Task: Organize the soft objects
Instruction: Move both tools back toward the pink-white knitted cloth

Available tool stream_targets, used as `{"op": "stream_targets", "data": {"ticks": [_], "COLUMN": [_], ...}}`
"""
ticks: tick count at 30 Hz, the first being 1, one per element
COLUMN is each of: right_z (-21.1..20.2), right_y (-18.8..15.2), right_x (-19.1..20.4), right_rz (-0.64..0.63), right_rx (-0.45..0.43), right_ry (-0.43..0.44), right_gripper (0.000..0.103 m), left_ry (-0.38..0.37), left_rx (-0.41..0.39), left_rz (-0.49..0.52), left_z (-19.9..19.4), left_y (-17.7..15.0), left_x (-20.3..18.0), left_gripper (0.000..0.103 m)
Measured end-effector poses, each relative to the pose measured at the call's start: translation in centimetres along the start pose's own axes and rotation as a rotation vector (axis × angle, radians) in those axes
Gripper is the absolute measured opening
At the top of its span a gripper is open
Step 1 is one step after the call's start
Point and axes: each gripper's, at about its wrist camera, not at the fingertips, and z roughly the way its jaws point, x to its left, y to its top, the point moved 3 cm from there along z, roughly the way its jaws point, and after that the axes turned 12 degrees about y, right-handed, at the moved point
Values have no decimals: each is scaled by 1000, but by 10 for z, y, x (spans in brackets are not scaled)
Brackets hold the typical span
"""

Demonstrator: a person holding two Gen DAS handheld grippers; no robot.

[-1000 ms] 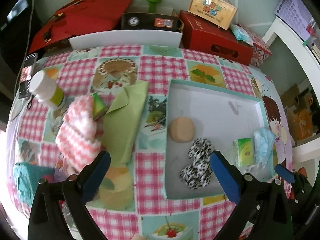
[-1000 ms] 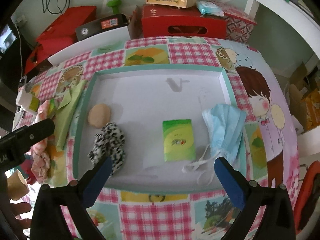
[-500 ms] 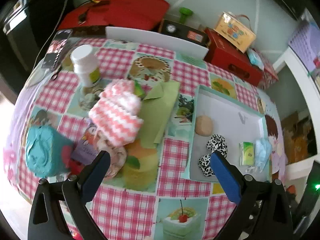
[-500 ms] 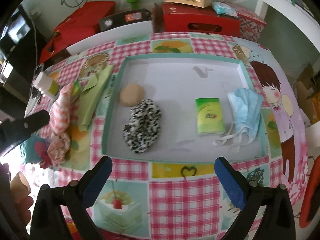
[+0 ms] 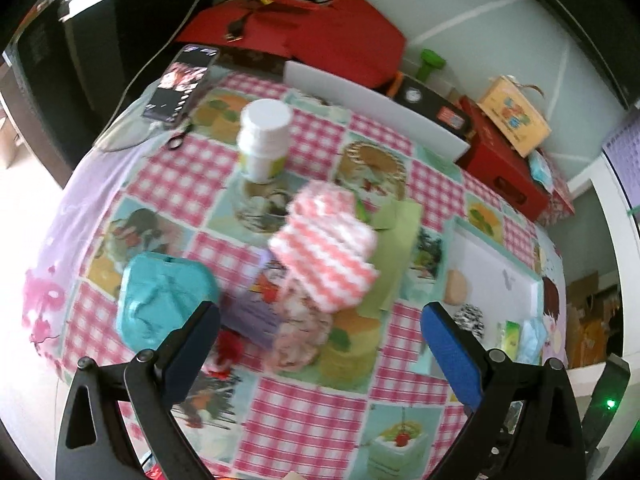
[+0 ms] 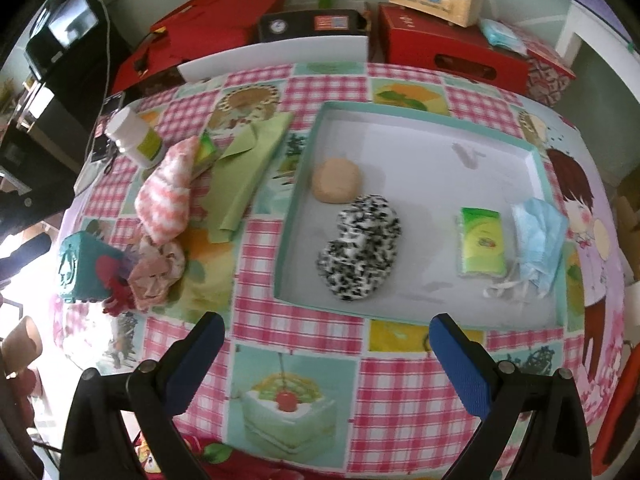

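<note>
**Over the checked cloth, both claws empty and the knit piece lying ahead of the left one**

Above the near edge of the table, the left gripper [image 5: 320, 336] is hanging with its jaws spread wide and nothing between them. The right gripper [image 6: 326, 346] is doing the same on its own side, gaping and holding nothing.

A shallow tray [image 6: 298, 216] with a teal rim is already holding four soft things: a tan puff [image 6: 337, 180], a spotted black-and-white cloth [image 6: 362, 258], a green tissue pack [image 6: 481, 242] and a blue face mask [image 6: 538, 236] draped over the tray's right rim.

Outside the tray, to its left, more soft things are waiting. The pink-and-white knit piece [image 5: 326, 240] is lying straight ahead of the left gripper, between the lines of its two fingers and a little farther out, partly over a folded green cloth [image 5: 394, 256] and with a crumpled pink fabric [image 5: 298, 334] at its near end. In the right wrist view its long axis is running from near-left to far-right, slanting towards a white bottle [image 6: 134, 136]. A teal box [image 5: 166, 304] is standing just left of the pile.

Judging by the layout, the left hand is the nearer one for the knit piece, and a grasp across its narrow width looks the easier fit; the right hand is sitting closer to the tray
</note>
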Motion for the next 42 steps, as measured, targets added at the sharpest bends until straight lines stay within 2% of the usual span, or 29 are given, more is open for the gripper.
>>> {"op": "stream_targets", "data": {"ticks": [7,13,18,27,34,42], "right_z": [15,28,41,74,100,118], "right_y": [12,29,45,64,66,67], "right_x": [22,46,70,105,116,123], "right_rz": [-57,-92,-133,-203,-213,-219], "right_rx": [32,36,39,51,75,101], "right_ry": [7,38,77,101,117,125], "right_gripper": [103,103,103,103,99,96], "left_ry": [23,10,39,36,39,53], "left_rx": [-4,22,63,136,194,225], "left_rz": [-36,-11,33,43,39,34], "left_z": [9,19,34,61,78,87], "left_y": [23,43,54,60,58,58], "left_x": [36,48,49,52,57,62], "left_gripper": [100,100,100,100,100,100]}}
